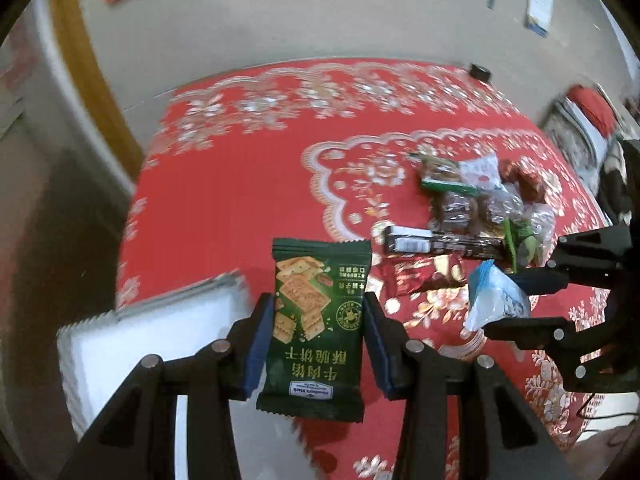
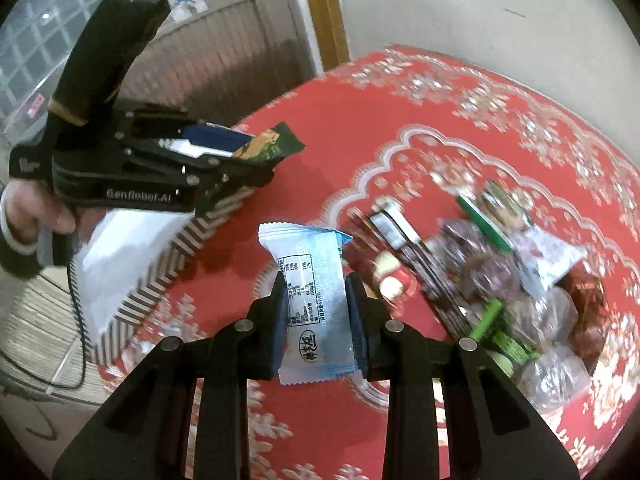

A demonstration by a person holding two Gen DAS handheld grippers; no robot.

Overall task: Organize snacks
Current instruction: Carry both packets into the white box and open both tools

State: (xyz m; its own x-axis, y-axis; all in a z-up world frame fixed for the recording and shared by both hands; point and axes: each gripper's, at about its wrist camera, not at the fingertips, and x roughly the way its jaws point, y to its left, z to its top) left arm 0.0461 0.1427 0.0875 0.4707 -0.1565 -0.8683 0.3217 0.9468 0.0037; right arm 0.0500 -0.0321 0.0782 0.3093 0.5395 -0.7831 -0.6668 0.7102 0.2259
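The left gripper is clamped on a green cracker packet; the right gripper pinches a light blue-and-white snack packet. Both are thin, crinkly and slippery. Squeeze the middle gently.

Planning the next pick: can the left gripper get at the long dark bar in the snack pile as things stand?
Probably not yet. The left gripper is shut on a green cracker packet, so its jaws are full. The long dark bar itself lies exposed at the near edge of the snack pile.
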